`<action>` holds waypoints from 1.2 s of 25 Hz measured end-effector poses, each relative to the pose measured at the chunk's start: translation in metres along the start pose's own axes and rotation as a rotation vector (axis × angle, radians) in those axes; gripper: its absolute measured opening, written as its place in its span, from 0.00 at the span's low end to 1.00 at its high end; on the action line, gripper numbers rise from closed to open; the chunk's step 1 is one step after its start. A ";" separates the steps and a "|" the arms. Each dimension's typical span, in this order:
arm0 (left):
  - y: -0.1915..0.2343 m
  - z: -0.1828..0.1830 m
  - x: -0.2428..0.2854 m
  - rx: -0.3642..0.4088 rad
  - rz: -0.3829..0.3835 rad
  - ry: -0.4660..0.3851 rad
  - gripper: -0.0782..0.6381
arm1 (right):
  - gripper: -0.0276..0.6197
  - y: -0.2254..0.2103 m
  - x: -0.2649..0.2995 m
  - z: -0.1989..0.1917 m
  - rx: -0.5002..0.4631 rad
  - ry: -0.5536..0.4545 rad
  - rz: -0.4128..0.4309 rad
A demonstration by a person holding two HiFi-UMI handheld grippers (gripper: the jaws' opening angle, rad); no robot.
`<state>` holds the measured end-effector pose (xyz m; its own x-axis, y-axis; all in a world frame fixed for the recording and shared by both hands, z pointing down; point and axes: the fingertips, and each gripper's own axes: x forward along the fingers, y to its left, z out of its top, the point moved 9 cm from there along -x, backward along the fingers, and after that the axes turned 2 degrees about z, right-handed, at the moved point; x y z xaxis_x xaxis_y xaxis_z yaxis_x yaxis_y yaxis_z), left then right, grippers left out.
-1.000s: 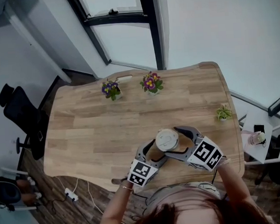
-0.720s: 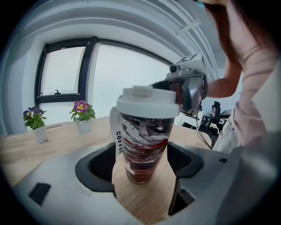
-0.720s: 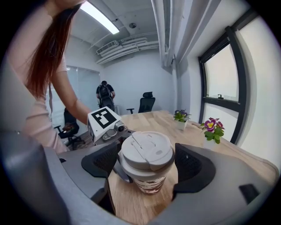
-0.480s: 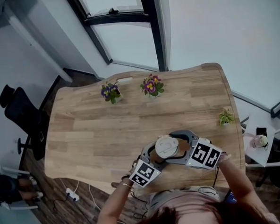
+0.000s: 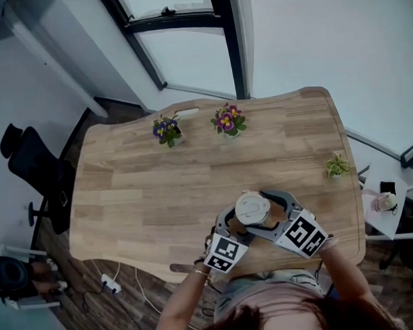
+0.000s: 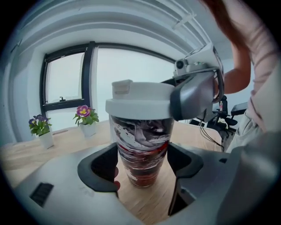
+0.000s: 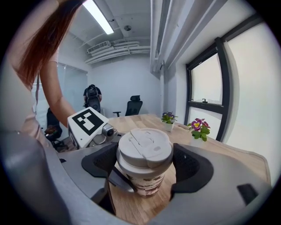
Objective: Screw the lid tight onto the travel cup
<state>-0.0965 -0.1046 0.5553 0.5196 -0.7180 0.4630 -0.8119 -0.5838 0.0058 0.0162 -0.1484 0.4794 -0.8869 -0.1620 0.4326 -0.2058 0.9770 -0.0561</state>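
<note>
Cup (image 6: 142, 149): standing upright on the bench (image 5: 158, 178), between both claws.
Lid (image 7: 145, 147): sitting level on the cup; the threads are hiding, so tightness is not showing.
Left claw (image 6: 142, 161): clamping the cup's body, below the lid.
Right claw (image 7: 147, 162): gripping the lid's rim, above the left claw.
Progress: probably mid-twist; final tightening and letting go are looking like what remains.
Bench: showing pale wood planks, with flower pots (image 5: 167, 130) well beyond the cup and a small plant (image 5: 337, 165) off to its right.
Room: windows (image 5: 186, 57) rising beyond the cup, a chair (image 5: 32, 168) standing far to its left.
</note>
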 end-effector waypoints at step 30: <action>0.008 0.004 0.007 0.073 -0.105 0.037 0.58 | 0.61 0.024 0.000 0.001 0.209 -0.019 -0.390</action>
<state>-0.0980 -0.1161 0.5554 0.5899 -0.6376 0.4954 -0.7311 -0.6822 -0.0074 0.0111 -0.1248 0.4774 -0.7335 -0.5171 0.4412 -0.6039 0.7936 -0.0738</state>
